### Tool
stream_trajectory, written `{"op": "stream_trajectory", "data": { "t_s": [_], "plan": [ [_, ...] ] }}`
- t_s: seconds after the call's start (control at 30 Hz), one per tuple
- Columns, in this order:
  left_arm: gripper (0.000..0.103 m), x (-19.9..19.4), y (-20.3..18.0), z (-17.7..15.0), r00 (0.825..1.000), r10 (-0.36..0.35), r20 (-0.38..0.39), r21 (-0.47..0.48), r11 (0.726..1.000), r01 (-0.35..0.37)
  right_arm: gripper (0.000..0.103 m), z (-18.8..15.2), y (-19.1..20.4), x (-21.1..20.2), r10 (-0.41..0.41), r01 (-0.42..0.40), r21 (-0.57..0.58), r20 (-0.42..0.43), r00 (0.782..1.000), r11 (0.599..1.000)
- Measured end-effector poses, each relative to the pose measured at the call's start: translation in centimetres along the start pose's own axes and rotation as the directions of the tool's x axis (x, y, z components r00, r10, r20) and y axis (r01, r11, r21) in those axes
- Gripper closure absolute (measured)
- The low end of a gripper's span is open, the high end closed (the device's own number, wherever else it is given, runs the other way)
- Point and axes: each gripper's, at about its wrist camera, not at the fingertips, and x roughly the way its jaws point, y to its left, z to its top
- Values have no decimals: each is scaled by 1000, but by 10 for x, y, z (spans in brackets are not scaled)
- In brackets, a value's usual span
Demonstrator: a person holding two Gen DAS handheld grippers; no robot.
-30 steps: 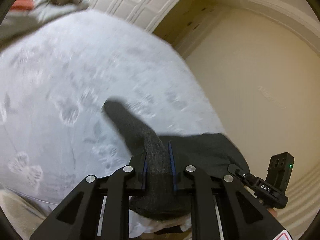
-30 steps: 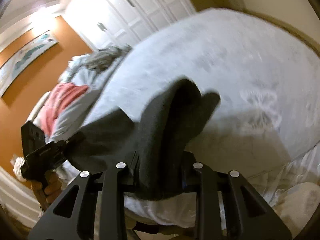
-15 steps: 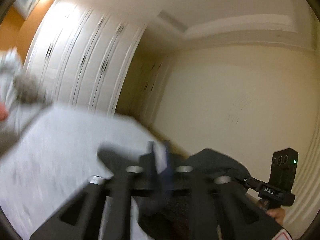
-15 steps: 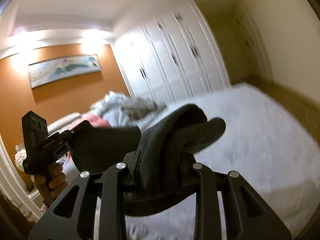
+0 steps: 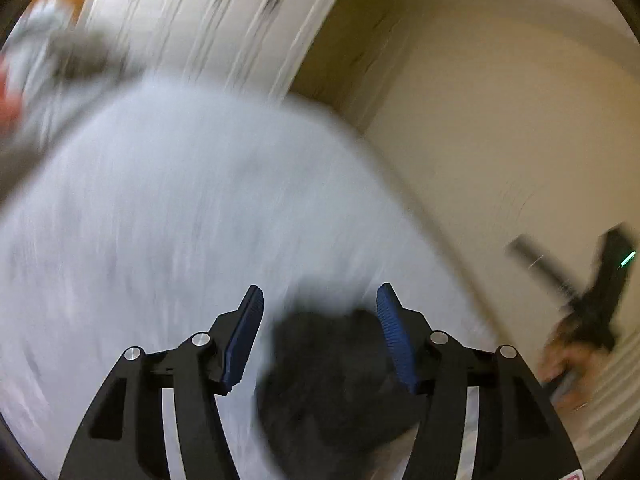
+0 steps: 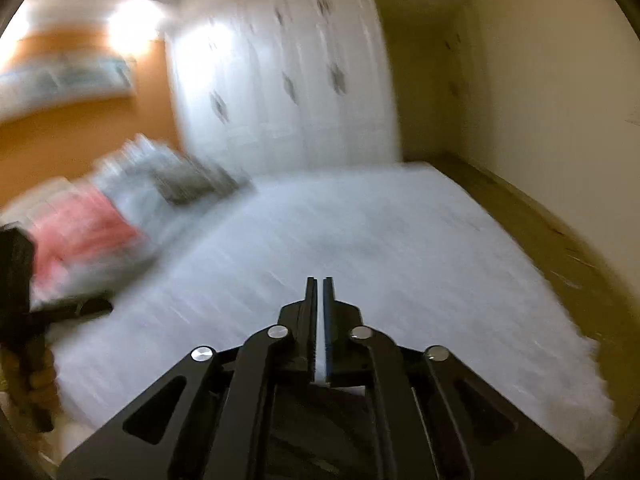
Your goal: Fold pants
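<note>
The left tool (image 5: 319, 312) stands wide apart, its ribbed blue pads (image 5: 394, 330) clear of the dark charcoal knitted pants (image 5: 328, 376). Its jaws have just been opening, and the fabric sits bunched low between the two black arms, with a gap showing on the left side; whether it brushes the right pad the blur does not let me tell. The pants lie as a dark heap at the near edge of the white quilted bed (image 5: 168, 216), under the tool's front.

The right tool (image 6: 319, 292) has its two fingers drawn together to a thin slit, with only pale bedcover showing through it and nothing caught there. Its jaws have just been closing. In the right wrist view a dark patch shows low down under the tool's frame, too hidden to name for certain.

Across that bed, at the far left, lies a pile of laundry: a pink-red cloth (image 6: 80, 228) and grey garments (image 6: 188, 180) beside it. Behind stand white panelled wardrobe doors (image 6: 288, 80) and an orange wall (image 6: 80, 136) with a blurred picture (image 6: 64, 76). The left tool's black body and the hand (image 6: 38, 376) on it appear at the left edge of the right wrist view; the right tool shows, smeared by motion, at the right edge of the left wrist view.
</note>
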Motion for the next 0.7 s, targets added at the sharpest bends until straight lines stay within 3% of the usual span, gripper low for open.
{"op": "stream_trajectory", "data": {
  "t_s": [0.07,0.13,0.2,0.3,0.4,0.43,0.5,0.53,0.6,0.67,0.7],
  "plan": [
    [46,34,31,-52,993,-50,-103,-136,990,36,89,-30,-17,19,-52,46,-44,-126,991,998],
    [46,49,52,-86,984,-98,-148,-241,969,60,69,-55,-24,24,-86,60,-134,-198,976,989],
    [46,47,63,-112,984,-87,-155,-286,957,40,60,-70,-17,24,-67,13,-212,-249,966,977],
    [46,38,63,-132,985,-2,-170,-238,970,-40,43,-92,4,28,-28,-74,-319,-304,952,945],
    [32,52,47,-152,960,50,-275,-187,977,-104,28,-128,28,20,35,-187,-389,-366,930,902],
    [32,62,46,-157,954,41,-299,-202,974,-105,26,-142,38,20,53,-233,-423,-395,917,876],
    [27,73,39,-155,959,72,-274,-194,973,-128,26,-170,64,19,45,-311,-535,-451,891,786],
    [36,81,30,-148,962,7,-273,-183,981,-59,26,-180,70,18,18,-312,-577,-457,889,755],
    [96,96,17,-135,936,-133,-326,-221,973,61,26,-189,73,14,-14,-297,-601,-457,889,742],
    [97,104,2,-106,922,-221,-318,-257,956,141,26,-180,64,11,7,-277,-546,-445,896,791],
    [97,103,-8,-90,926,-241,-292,-252,953,169,26,-170,55,12,24,-263,-496,-438,899,827]
  ]
}}
